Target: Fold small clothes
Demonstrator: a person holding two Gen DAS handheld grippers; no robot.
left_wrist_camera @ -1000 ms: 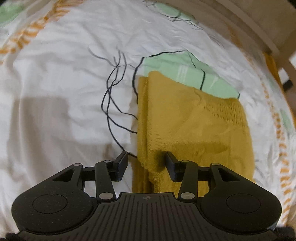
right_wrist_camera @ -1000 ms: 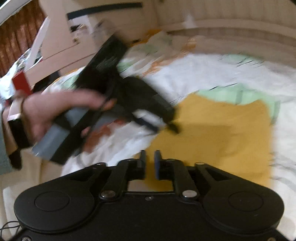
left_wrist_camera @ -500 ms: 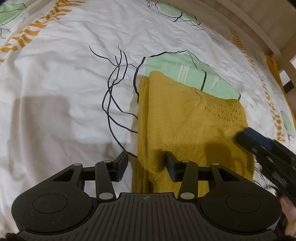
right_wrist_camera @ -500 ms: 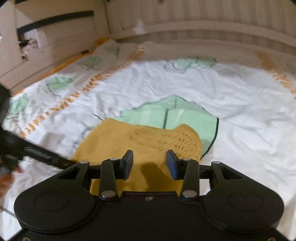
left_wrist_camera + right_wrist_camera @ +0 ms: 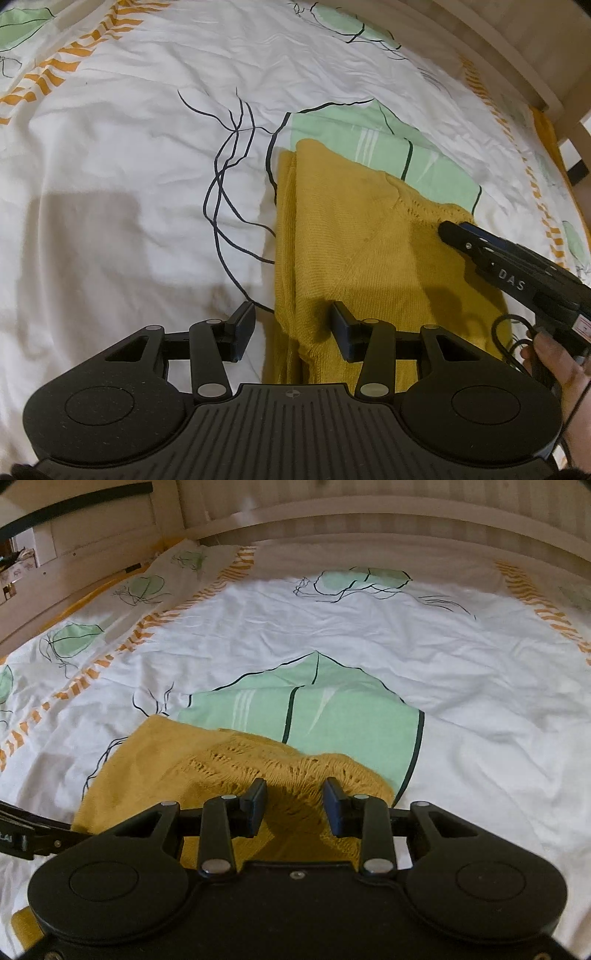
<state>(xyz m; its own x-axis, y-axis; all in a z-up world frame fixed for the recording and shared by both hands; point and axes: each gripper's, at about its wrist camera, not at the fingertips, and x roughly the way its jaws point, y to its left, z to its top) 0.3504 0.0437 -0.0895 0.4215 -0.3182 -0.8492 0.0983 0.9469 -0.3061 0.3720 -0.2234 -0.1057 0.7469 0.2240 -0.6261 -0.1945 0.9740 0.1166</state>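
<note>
A mustard-yellow knit garment lies folded on the bed sheet. In the left wrist view my left gripper is open and straddles the garment's near left folded edge, and neither pad presses on it. My right gripper reaches in from the right, held by a hand, with its tip over the garment's far right corner. In the right wrist view the right gripper has its jaws closing over the garment's lacy knit edge. The cloth lies between the fingers and is not pinched.
The white sheet has green leaf prints and orange striped bands. A pale wooden bed frame runs along the far side. A black cable loops beside the hand. Part of the left gripper's body shows at the lower left.
The right gripper has swung in from the right and now sits over the garment's far right corner; its jaws opened wider, then narrowed a little. The left gripper and the garment stayed put.
</note>
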